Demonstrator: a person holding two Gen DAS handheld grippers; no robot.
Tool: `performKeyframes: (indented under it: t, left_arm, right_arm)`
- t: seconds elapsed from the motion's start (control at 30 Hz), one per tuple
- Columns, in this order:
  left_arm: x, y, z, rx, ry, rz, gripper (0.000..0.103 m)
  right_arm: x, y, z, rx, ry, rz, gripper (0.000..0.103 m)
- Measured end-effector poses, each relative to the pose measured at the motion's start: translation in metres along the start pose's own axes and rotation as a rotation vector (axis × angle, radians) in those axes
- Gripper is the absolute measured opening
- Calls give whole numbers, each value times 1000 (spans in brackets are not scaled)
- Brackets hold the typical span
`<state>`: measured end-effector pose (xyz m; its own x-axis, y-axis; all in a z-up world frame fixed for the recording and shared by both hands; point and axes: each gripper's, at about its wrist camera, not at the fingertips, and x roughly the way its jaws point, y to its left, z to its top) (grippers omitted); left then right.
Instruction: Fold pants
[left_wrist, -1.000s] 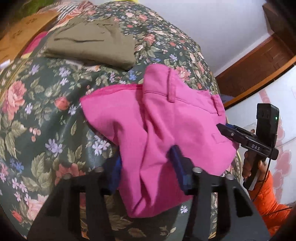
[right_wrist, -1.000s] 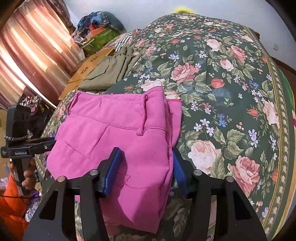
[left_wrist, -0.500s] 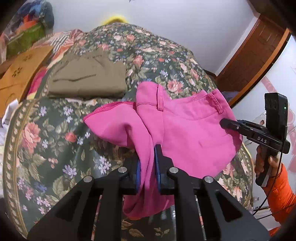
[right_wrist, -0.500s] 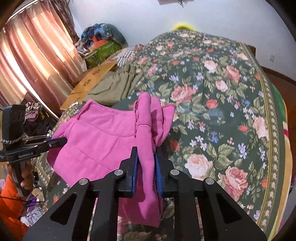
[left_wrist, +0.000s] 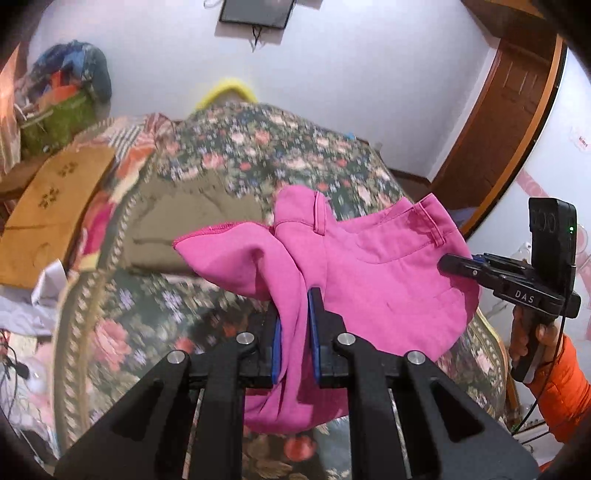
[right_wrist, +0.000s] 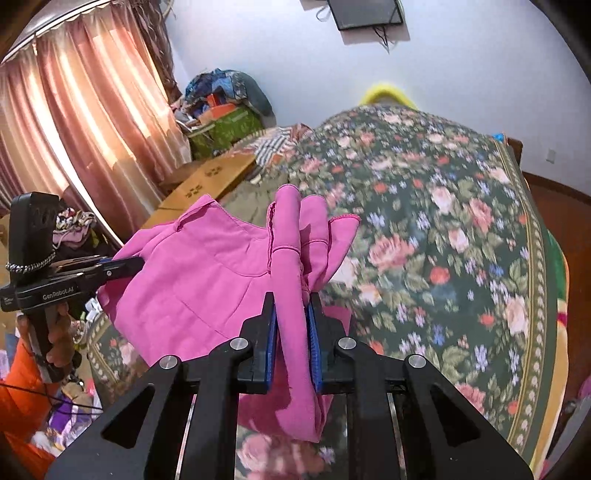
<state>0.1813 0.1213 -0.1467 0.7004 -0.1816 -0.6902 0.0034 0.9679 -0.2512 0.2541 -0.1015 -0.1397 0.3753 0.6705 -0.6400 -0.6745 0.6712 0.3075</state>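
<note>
Pink pants are seen bunched and lifted clear of the floral bed, waistband up, belt loop visible near 12 o'clock of the fabric. Left gripper is clenched on a gathered fold of the pants; the blue fingers are pressed against cloth on both sides. Right gripper is likewise clamped on a rolled edge of the pants, fabric draped down between the fingers and hanging below them. In the left wrist view the right gripper is seen at 3 o'clock, touching the waistband side.

An olive folded garment is laid on the bed at 10 o'clock, behind the pants. A brown box is placed at 9 o'clock, off the bed edge. Curtains are at 10 o'clock in the right wrist view.

The long axis is stretched roughly 9-to-3 between the two grips; leg ends cannot be told.
</note>
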Motion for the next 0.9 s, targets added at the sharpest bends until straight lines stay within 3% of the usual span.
performKeyframes:
  t: [0.47,0.9]
  left_arm:
    - [-5,64,56,2,-119,67,12]
    - [41,137,96,-15,-117,102,12]
  right_arm:
    - [36,32,75,-109,-86,34,14]
    - [111,41,125,-147,-83,53,14]
